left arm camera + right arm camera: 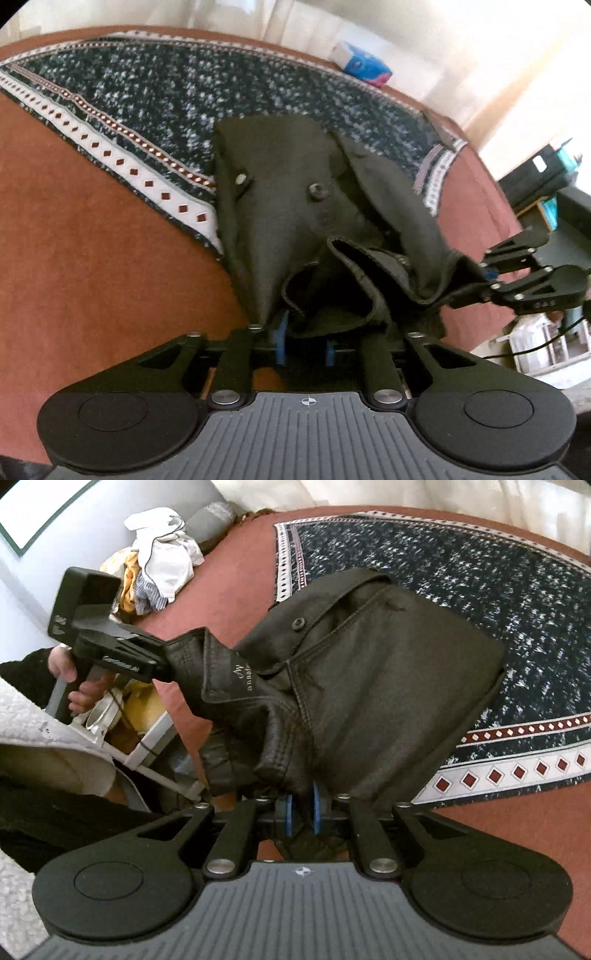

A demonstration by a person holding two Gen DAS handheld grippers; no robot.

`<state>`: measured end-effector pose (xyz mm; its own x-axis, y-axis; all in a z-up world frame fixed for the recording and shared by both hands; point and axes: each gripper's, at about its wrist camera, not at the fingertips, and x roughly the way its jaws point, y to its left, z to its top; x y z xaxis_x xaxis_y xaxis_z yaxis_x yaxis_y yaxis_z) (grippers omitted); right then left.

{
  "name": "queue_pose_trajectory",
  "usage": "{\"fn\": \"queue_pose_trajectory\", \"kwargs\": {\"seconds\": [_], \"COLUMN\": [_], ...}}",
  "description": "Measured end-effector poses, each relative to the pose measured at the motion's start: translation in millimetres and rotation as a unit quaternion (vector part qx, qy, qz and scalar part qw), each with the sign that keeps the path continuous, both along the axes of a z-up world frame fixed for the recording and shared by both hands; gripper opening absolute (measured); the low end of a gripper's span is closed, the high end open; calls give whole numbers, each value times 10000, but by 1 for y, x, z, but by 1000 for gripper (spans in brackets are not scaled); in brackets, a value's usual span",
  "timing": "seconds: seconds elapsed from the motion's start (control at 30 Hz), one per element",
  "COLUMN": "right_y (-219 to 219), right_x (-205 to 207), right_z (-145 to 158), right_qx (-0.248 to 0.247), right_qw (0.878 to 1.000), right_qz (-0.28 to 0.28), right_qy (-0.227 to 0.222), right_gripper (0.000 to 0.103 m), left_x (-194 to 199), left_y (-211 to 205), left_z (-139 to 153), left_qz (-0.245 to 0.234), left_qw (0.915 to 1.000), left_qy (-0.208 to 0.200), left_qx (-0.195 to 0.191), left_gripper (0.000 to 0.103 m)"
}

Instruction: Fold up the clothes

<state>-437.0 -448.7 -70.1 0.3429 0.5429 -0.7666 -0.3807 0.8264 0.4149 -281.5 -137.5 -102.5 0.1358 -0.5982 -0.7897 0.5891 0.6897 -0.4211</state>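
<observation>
A dark olive pair of trousers [295,192] lies folded over on a patterned cloth, its waistband end lifted toward me. My left gripper [304,341] is shut on one corner of the waistband. My right gripper [301,812] is shut on the other corner; the trousers [388,686] hang between the two. The right gripper also shows in the left wrist view [476,280] clamped on the cloth edge. The left gripper shows in the right wrist view [166,661], held by a hand. A button [298,623] and a label sit at the waistband.
A dark speckled cloth with a white diamond border [147,110] covers a rust-brown surface [74,240]. A blue tissue pack [364,66] sits at the far edge. A pile of white and yellow clothes [159,565] lies at the left. A white basket [147,746] stands near me.
</observation>
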Motion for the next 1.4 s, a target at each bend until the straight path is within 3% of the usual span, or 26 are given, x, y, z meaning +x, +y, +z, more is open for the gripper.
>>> {"fn": "queue_pose_trajectory", "kwargs": {"seconds": [0.23, 0.33, 0.5, 0.6, 0.77, 0.9, 1.0, 1.13, 1.27, 1.4], "right_y": [2, 4, 5, 2, -10, -35, -33, -6, 11, 13], "right_x": [-14, -22, -24, -34, -49, -41, -31, -14, -14, -25], "right_z": [8, 15, 19, 24, 34, 46, 48, 26, -12, -36], "right_qx": [-26, -185, -367, -357, -216, 389, 767, 797, 341, 73], "right_qw": [9998, 9992, 9986, 9989, 9992, 9968, 9919, 9929, 9965, 9964], "right_qz": [-110, -41, 24, 190, 337, -667, -917, -793, -767, -835], "right_qy": [-183, -341, -384, -242, -32, -182, -424, -397, -66, 103], "right_gripper": [20, 28, 31, 73, 67, 50, 41, 40, 40, 39], "left_x": [-18, -20, -17, -19, -18, -9, -2, -7, -26, -41], "left_y": [1, 4, 5, 14, 30, 28, 2, -50, -67, -83], "left_z": [9, 17, 18, 23, 46, 82, 87, 46, 7, -25], "left_qz": [-354, -305, -225, -249, -270, -155, -195, -705, -1041, -1322], "left_qw": [9987, 9989, 9991, 9986, 9981, 9995, 9980, 9970, 9938, 9890], "left_qy": [-12, -51, 156, 375, 490, 61, -205, -224, -337, -409], "left_qx": [372, 361, 309, 275, 248, -256, -558, -217, 174, 513], "left_gripper": [55, 65, 66, 70, 74, 74, 74, 73, 72, 79]}}
